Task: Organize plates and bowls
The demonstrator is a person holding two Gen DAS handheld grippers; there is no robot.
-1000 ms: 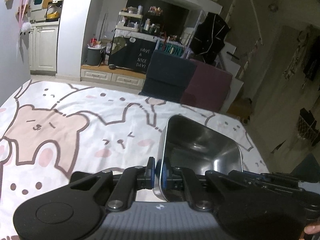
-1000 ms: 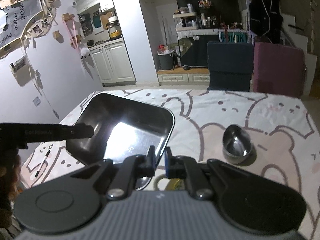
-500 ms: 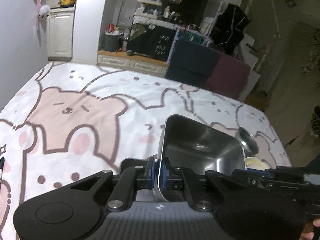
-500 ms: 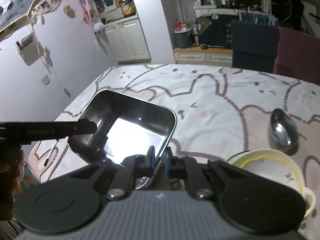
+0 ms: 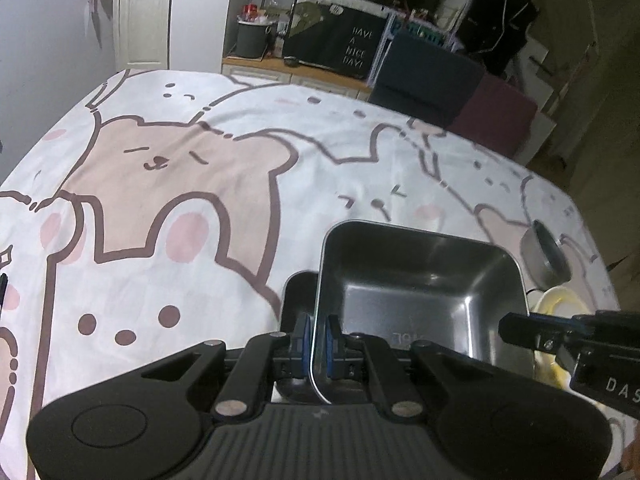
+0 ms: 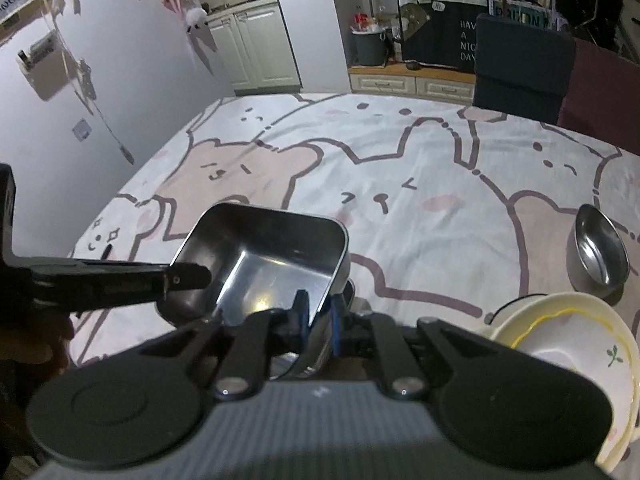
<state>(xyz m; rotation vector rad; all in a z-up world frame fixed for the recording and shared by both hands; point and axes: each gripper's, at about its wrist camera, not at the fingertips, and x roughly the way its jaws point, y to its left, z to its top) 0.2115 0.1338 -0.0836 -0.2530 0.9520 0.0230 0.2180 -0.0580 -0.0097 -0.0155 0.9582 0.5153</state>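
Observation:
A square steel tray (image 5: pixel 420 280) (image 6: pixel 272 256) hangs low over the bear-print tablecloth (image 5: pixel 160 200), held from both sides. My left gripper (image 5: pixel 314 332) is shut on its left rim, and one of its fingers (image 6: pixel 188 278) shows in the right wrist view. My right gripper (image 6: pixel 319 312) is shut on the opposite rim, its pads on either side of the wall. The rim of a second steel tray (image 5: pixel 296 292) peeks out directly underneath. A round steel bowl (image 6: pixel 600 252) (image 5: pixel 546 252) lies tilted to the right. A white bowl with a yellow rim (image 6: pixel 568 340) (image 5: pixel 552 304) sits nearer.
A dark blue chair (image 5: pixel 424 76) and a maroon one (image 5: pixel 496 112) stand at the table's far edge. A black pen (image 6: pixel 107 252) lies near the left edge. A wall runs along the left; kitchen cabinets and shelves are beyond.
Both grippers have carried the tray down and forward, tilting more steeply toward the table. The steel bowl, the white bowl and the lower tray's rim have come into view.

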